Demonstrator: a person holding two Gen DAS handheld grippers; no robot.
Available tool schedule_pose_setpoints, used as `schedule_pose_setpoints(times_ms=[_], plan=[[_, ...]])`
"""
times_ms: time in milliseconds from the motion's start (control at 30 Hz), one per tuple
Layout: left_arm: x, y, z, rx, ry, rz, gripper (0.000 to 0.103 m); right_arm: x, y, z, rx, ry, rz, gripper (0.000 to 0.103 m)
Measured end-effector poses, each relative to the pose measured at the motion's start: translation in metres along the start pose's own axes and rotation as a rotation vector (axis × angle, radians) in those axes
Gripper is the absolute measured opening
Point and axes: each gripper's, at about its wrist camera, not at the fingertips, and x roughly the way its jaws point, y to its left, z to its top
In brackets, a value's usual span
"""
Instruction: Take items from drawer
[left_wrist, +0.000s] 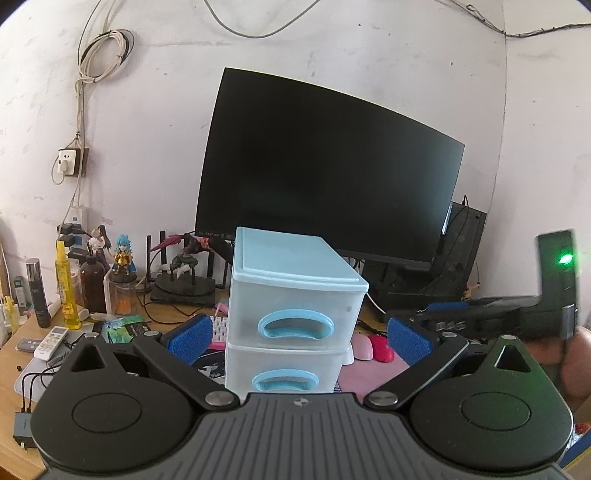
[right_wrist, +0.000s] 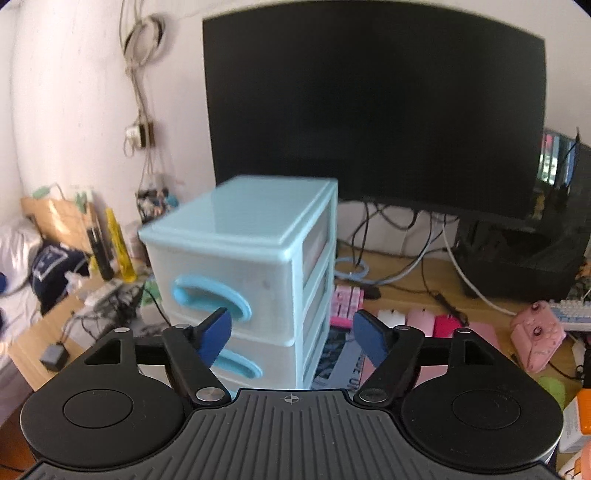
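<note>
Left wrist: shut drawer unit (left_wrist: 291, 302) ahead

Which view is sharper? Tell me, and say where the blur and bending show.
Left wrist view: sharp, the drawer unit crisp, though the monitor bows from fisheye and a green light glares at right. Right wrist view: softer, motion-smeared, the drawer unit and the left-side clutter blurred.
</note>
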Motion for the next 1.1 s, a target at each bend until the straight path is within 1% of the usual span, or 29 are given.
schedule_pose_setpoints(times_ms=[167, 233, 300, 500, 700, 900, 1100], plan=[[0.0, 0.001, 0.001, -0.003, -0.011, 0.008, 0.103, -0.03, -0.006, 0.01, 0.014, -0.044, -0.023, 0.085], [0.001, 0.001, 0.002, -0.005, -0.013, 0.013, 0.103, -0.04, -0.007, 0.012, 0.016, -0.061, -0.036, 0.095], [0.001, 0.001, 0.003, -0.001, -0.014, 0.02, 0.103, -0.05, -0.009, 0.014, 0.019, -0.078, -0.05, 0.103], [0.001, -0.001, 0.007, 0.003, -0.012, 0.032, 0.103, -0.078, -0.008, 0.013, 0.022, -0.121, -0.092, 0.103], [0.004, -0.003, 0.008, -0.001, -0.011, 0.055, 0.103, -0.092, -0.01, 0.001, 0.037, -0.177, -0.159, 0.103], [0.005, -0.005, 0.012, 0.005, -0.016, 0.075, 0.103, -0.09, -0.02, -0.008, 0.085, -0.165, -0.199, 0.103], [0.006, -0.008, 0.011, 0.011, -0.007, 0.063, 0.103, -0.088, -0.018, -0.012, 0.084, -0.147, -0.191, 0.103]])
